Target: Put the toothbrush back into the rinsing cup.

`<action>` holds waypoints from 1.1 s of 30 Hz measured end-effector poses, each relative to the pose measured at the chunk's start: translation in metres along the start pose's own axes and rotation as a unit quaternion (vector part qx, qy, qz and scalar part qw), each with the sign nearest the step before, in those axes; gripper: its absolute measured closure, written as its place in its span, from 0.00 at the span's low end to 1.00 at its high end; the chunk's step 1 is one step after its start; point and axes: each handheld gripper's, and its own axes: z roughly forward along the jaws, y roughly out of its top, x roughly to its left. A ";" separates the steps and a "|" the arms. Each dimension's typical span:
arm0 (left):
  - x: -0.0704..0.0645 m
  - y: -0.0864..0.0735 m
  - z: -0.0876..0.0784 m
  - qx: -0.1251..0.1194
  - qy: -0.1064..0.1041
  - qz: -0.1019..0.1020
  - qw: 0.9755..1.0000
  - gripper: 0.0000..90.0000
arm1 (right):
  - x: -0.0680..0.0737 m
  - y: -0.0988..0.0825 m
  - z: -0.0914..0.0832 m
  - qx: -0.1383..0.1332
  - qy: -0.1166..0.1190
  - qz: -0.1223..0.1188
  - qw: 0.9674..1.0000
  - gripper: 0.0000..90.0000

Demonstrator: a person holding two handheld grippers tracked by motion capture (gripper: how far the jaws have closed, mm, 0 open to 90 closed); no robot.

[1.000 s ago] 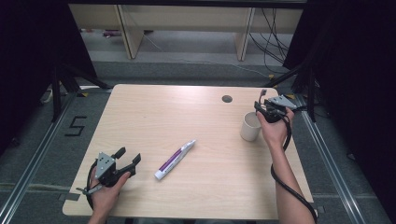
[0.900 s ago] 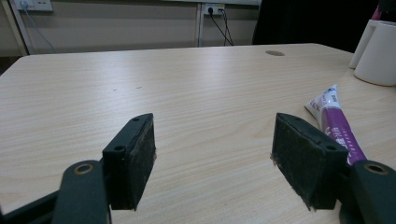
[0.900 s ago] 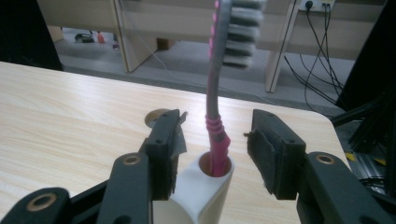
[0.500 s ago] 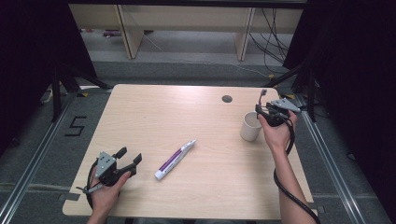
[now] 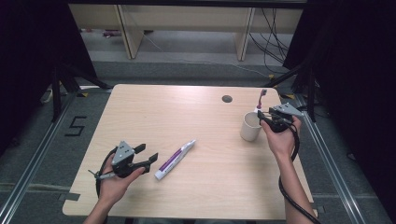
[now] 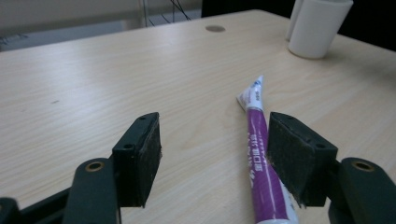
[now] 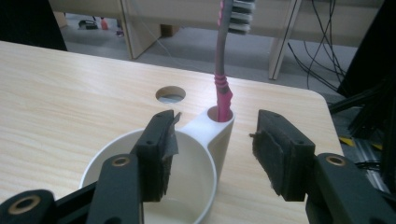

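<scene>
A: Right gripper (image 5: 264,117) sits at the white cup (image 5: 250,127), near the right edge of the surface (image 5: 187,116). The right gripper view shows its fingers (image 7: 161,154) wide apart, and they've just been opening. The toothbrush (image 7: 223,79) stands upright in the cup's side holder, free between them, touched by neither pad.

B: So that reads as a release. Brush parked, I'd say that part is done.

A: Now the left gripper (image 5: 145,155). A second ago it hung back near the front left corner; now it's up beside the toothpaste tube (image 5: 175,158) lying mid-surface.

B: Fingers?

A: Open, but they've just been narrowing a touch. In the left gripper view the tube (image 6: 261,154) lies flat beside the right-hand pad, not pinched.

B: Likely lining up a grab on the tube next.
</scene>
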 end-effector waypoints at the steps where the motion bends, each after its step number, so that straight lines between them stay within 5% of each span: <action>1: -0.001 0.004 0.002 0.018 -0.006 0.004 1.000 0.42 | -0.001 0.000 -0.001 -0.004 -0.002 -0.007 1.000 0.54; 4: -0.006 0.018 0.011 0.080 -0.024 0.015 0.996 0.47 | 0.002 -0.002 -0.005 0.005 0.001 0.004 1.000 0.54; 8: -0.013 0.037 0.026 0.171 -0.038 0.042 0.984 0.48 | 0.005 -0.003 -0.010 0.014 0.006 -0.002 1.000 0.54; 13: -0.019 0.057 0.046 0.252 -0.052 0.022 0.966 0.48 | 0.007 -0.005 -0.017 0.025 0.012 -0.014 1.000 0.54; 14: -0.019 0.061 0.050 0.278 -0.052 0.028 0.959 0.47 | 0.010 -0.005 -0.018 0.031 0.015 0.003 0.999 0.54; 16: -0.019 0.066 0.060 0.303 -0.056 0.049 0.950 0.47 | 0.008 -0.005 -0.020 0.032 0.016 -0.010 0.999 0.54; 17: -0.023 0.066 0.063 0.324 -0.047 0.025 0.945 0.47 | 0.010 -0.005 -0.022 0.040 0.015 -0.003 0.999 0.54; 18: -0.024 0.067 0.067 0.337 -0.048 0.022 0.940 0.47 | 0.008 -0.005 -0.022 0.037 0.020 -0.017 0.999 0.54; 19: -0.024 0.068 0.071 0.354 -0.048 0.023 0.934 0.47 | 0.011 -0.006 -0.024 0.043 0.022 -0.002 0.999 0.54; 21: -0.023 0.071 0.077 0.388 -0.048 0.026 0.920 0.47 | 0.011 -0.006 -0.027 0.043 0.024 -0.010 0.999 0.54; 22: -0.022 0.071 0.081 0.396 -0.047 0.027 0.916 0.47 | 0.011 -0.007 -0.028 0.048 0.027 -0.013 0.998 0.54; 29: -0.025 0.073 0.098 0.426 -0.042 0.023 0.904 0.47 | 0.019 -0.012 -0.043 0.043 0.032 -0.013 0.998 0.55; 31: -0.027 0.072 0.102 0.430 -0.042 0.019 0.902 0.47 | 0.022 -0.014 -0.046 0.034 0.032 -0.007 0.999 0.55; 32: -0.027 0.072 0.103 0.431 -0.044 0.021 0.901 0.47 | 0.021 -0.014 -0.047 0.028 0.034 -0.025 0.999 0.54; 33: -0.027 0.072 0.105 0.435 -0.045 0.022 0.899 0.47 | 0.024 -0.015 -0.050 0.035 0.036 -0.011 0.999 0.54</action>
